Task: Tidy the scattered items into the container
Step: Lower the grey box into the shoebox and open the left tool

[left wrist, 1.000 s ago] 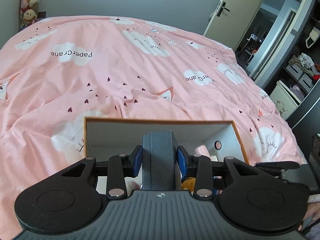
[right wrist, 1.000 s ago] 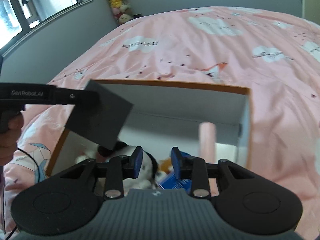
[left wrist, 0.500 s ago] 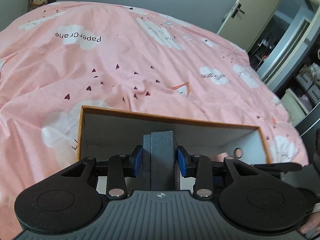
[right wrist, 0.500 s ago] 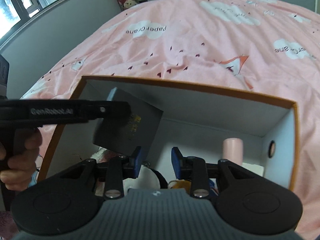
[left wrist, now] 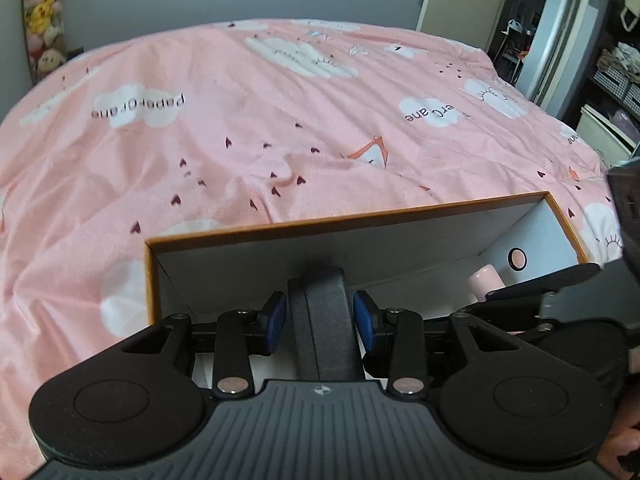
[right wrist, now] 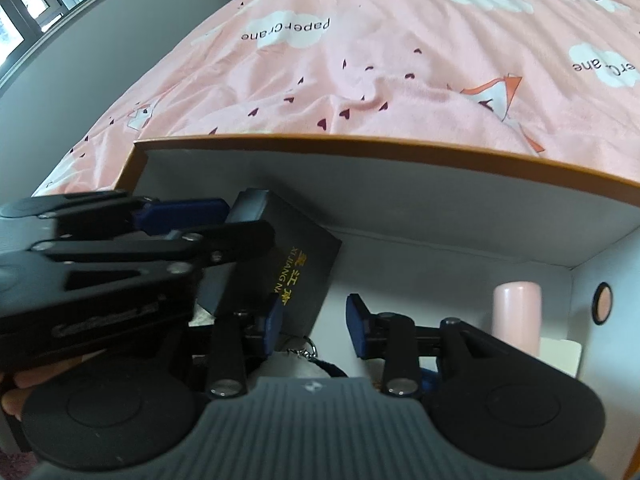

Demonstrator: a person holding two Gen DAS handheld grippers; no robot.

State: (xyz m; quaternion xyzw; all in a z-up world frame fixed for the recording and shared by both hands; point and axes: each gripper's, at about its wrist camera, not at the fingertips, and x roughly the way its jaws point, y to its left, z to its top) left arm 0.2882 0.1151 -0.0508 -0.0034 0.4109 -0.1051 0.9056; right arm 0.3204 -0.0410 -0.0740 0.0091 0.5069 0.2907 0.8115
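An orange-rimmed white container [left wrist: 344, 216] [right wrist: 400, 152] sits on the pink bed. My left gripper [left wrist: 320, 316] [right wrist: 224, 228] reaches down inside it with a dark grey box [left wrist: 320, 320] [right wrist: 296, 276], printed in gold, between its blue pads. Its jaws are opening, and thin gaps show on both sides of the box. My right gripper [right wrist: 316, 322] hangs over the container's middle, its jaws opening with nothing between them. Its fingers [left wrist: 552, 276] show at the right of the left wrist view. A pink cylinder [right wrist: 516, 312] [left wrist: 484, 280] stands in the far right corner. A white plush toy [right wrist: 296, 364] lies below.
The pink cloud-print duvet [left wrist: 280, 120] spreads all around the container. Stuffed toys [left wrist: 44, 20] hang in the far left corner. A doorway [left wrist: 520, 20] and shelves [left wrist: 616, 76] lie beyond the bed's right side. A hand [right wrist: 24, 384] holds the left gripper.
Both grippers have sunk lower into the container. The dark box has gone down inside with the left gripper, whose pads have eased off it. The right gripper's jaws have widened slightly.
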